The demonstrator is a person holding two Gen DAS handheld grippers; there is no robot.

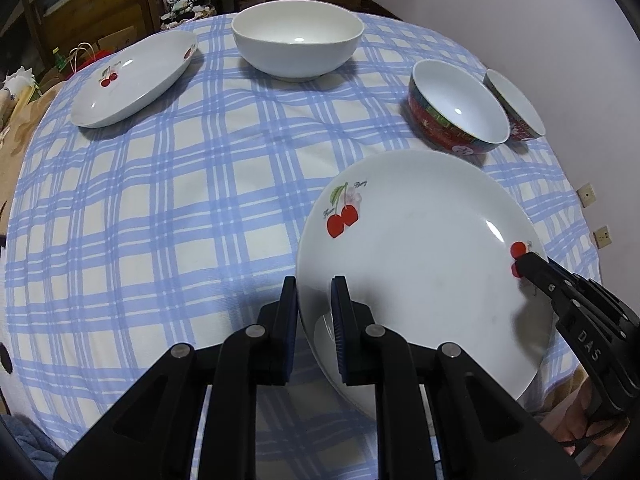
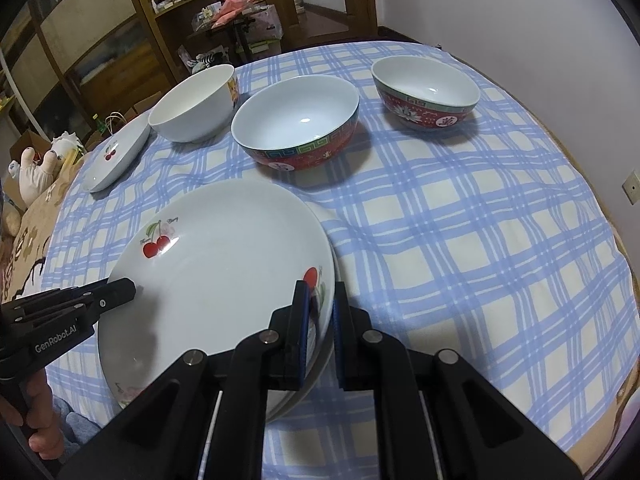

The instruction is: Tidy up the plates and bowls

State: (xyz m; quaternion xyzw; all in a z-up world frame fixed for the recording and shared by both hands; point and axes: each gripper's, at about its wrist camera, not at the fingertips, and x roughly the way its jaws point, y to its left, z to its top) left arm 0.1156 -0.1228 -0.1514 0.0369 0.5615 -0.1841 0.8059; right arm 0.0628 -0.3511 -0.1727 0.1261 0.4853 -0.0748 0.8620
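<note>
A white cherry-print plate (image 1: 420, 264) (image 2: 224, 280) is held by both grippers near the table's front edge. My left gripper (image 1: 316, 300) is shut on its left rim; it shows in the right wrist view (image 2: 120, 292). My right gripper (image 2: 320, 304) is shut on its right rim; it shows in the left wrist view (image 1: 524, 266). In the right wrist view a second plate's rim (image 2: 334, 248) peeks out beneath it. Another cherry plate (image 1: 132, 80) (image 2: 118, 156) lies at the far left. A large white bowl (image 1: 298, 40) (image 2: 192, 106) stands at the back. Two red patterned bowls (image 1: 456, 108) (image 2: 296, 128) (image 2: 426, 96) stand to the right.
The round table has a blue checked cloth (image 1: 180, 208) (image 2: 460, 240). Wooden cabinets (image 2: 120, 40) and clutter stand beyond its far edge. A white wall (image 2: 520, 20) with sockets is on the right. A stuffed toy (image 2: 38, 168) sits off the left edge.
</note>
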